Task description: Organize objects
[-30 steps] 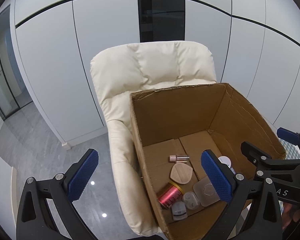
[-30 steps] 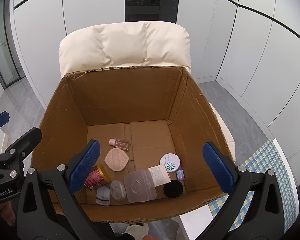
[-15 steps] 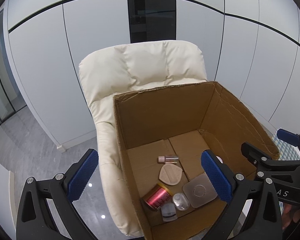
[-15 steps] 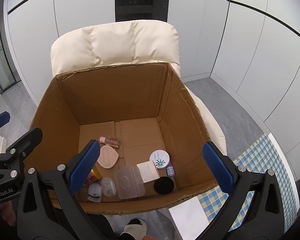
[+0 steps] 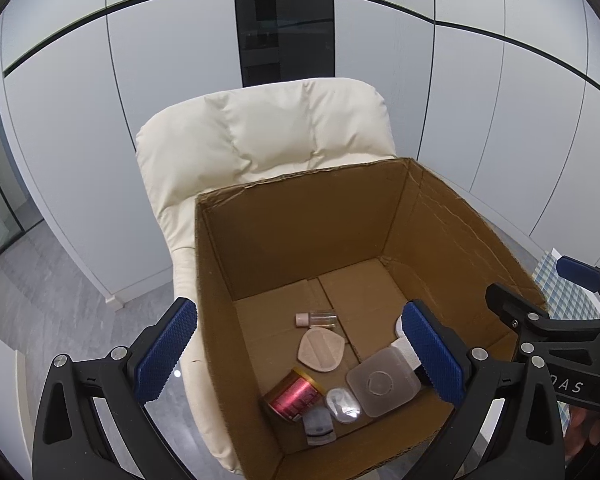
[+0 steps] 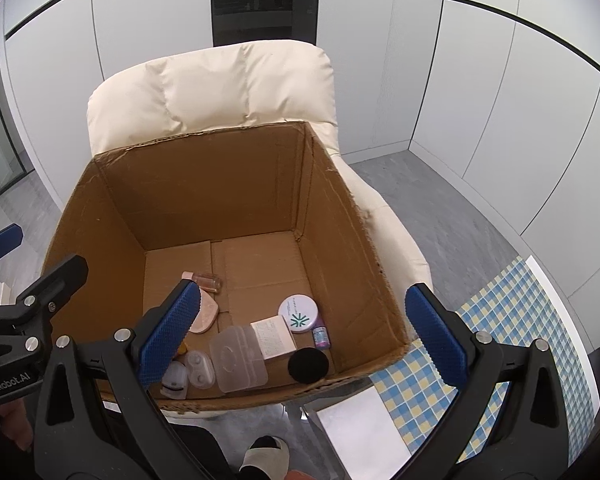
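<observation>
Grippers both hovering over the cardboard box (image 6: 340,216), nothing picked yet.

Your left gripper (image 5: 300,354) and right gripper (image 6: 300,334) both have fingers spread wide and empty. All the small stuff sits on the box floor along the near wall, below and ahead of you. I'd guess the clear plastic case (image 6: 238,358) suits your right gripper, the red can (image 5: 294,394), lying on its side, your left.

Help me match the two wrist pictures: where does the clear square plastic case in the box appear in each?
Left wrist: clear plastic case lies low right on the box floor, beside the right blue finger.
Right wrist: low centre, near the front wall.
Shared landmark: the pink puff.
</observation>
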### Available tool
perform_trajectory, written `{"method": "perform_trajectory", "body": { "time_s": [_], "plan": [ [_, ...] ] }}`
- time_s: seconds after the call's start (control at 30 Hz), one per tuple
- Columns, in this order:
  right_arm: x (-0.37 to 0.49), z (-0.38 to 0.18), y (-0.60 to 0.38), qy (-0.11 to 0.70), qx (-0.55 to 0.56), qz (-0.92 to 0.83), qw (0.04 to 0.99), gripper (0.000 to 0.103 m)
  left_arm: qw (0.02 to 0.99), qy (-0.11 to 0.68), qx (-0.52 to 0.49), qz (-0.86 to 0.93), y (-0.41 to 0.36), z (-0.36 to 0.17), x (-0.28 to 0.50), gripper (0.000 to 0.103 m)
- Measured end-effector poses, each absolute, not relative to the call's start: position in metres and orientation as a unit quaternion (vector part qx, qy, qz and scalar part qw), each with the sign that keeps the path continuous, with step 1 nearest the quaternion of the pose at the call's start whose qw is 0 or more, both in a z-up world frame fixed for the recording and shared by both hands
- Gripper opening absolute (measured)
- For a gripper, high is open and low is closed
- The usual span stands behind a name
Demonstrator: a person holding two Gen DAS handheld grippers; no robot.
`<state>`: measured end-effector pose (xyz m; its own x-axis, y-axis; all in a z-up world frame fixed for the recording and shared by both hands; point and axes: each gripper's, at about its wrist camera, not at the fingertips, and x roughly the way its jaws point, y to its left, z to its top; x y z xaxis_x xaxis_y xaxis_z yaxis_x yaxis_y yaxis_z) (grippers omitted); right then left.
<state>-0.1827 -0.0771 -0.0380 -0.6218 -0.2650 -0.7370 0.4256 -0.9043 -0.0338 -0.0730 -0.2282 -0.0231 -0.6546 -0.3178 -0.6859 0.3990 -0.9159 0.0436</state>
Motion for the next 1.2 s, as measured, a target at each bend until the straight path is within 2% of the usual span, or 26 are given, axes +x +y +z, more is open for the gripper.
{"method": "perform_trajectory", "body": {
  "time_s": [1.2],
  "plan": [
    [-0.191,-0.039,0.006,0.081,0.398,-0.903,0.139,0.103,0.139,0.033,0.370,-0.918,-0.159,-0.023,-0.108,0.102]
  ]
}}
